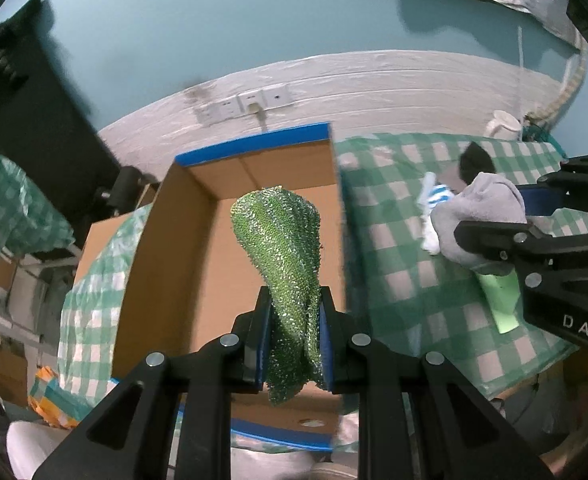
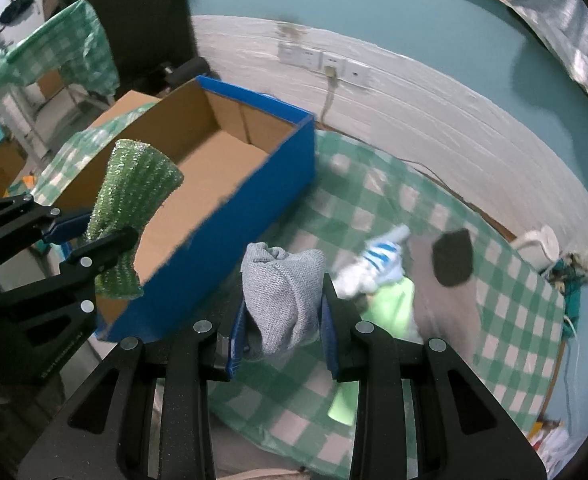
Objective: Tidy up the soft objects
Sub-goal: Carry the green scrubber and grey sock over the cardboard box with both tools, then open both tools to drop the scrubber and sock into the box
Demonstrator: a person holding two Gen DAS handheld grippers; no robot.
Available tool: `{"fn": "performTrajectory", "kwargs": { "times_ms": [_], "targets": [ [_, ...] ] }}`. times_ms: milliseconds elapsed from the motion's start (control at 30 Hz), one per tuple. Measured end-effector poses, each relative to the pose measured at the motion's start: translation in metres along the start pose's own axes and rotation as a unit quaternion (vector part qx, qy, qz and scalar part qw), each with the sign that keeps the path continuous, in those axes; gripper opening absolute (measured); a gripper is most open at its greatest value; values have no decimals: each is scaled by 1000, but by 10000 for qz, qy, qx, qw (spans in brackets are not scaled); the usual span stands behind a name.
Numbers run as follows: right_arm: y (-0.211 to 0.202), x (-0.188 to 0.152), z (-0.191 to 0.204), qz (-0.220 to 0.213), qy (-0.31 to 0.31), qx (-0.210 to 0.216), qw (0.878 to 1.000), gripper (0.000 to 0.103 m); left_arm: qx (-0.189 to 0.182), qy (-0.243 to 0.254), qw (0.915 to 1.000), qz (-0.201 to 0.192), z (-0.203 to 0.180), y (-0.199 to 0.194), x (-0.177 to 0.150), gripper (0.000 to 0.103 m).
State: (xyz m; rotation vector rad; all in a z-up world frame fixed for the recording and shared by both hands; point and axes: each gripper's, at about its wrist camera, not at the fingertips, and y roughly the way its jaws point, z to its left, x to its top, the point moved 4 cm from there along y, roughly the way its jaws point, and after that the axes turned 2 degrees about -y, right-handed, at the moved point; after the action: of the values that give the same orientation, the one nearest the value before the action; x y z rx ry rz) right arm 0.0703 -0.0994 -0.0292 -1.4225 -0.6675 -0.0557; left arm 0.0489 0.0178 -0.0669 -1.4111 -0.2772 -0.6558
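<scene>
Transport underway — left hand-held gripper [image 1: 294, 340] clamps glittery green scrubbing cloth [image 1: 289, 248] over blue-edged cardboard box [image 1: 165, 240]; right hand-held gripper [image 2: 283, 320], at three o'clock, pinches grey knitted cloth [image 2: 281, 292] — releasing comes next.

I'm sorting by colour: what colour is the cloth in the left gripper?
Sparkly green; the cloth shows best in the left wrist view, pinched in the left gripper.

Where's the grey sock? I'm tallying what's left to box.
The grey sock is clamped in the right gripper, over the checked tablecloth just right of the blue box.
</scene>
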Motion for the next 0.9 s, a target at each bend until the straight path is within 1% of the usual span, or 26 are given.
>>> {"fn": "performTrajectory", "kwargs": {
  "times_ms": [267, 400, 500, 667, 800, 900],
  "targets": [
    [21, 30, 36, 46, -300, 130, 9995, 31, 73, -360, 9993, 62, 40, 8, -7, 20],
    [30, 42, 55, 62, -423, 215, 9989, 31, 257, -455, 9986, 127, 58, 17, -12, 20],
    [39, 50, 70, 97, -525, 301, 9981, 31, 243, -620, 9975, 228, 71, 24, -16, 20],
    [53, 56, 88, 202, -690, 366, 9967, 31, 137, -882, 9953, 380, 85, 35, -24, 20],
    [62, 56, 93, 281, -671, 444, 9964, 31, 177, -967, 9942, 427, 91, 39, -28, 21],
    [66, 58, 94, 311, -596, 551, 9962, 36, 193, -1023, 9935, 460, 93, 42, -29, 25]
  ]
}}
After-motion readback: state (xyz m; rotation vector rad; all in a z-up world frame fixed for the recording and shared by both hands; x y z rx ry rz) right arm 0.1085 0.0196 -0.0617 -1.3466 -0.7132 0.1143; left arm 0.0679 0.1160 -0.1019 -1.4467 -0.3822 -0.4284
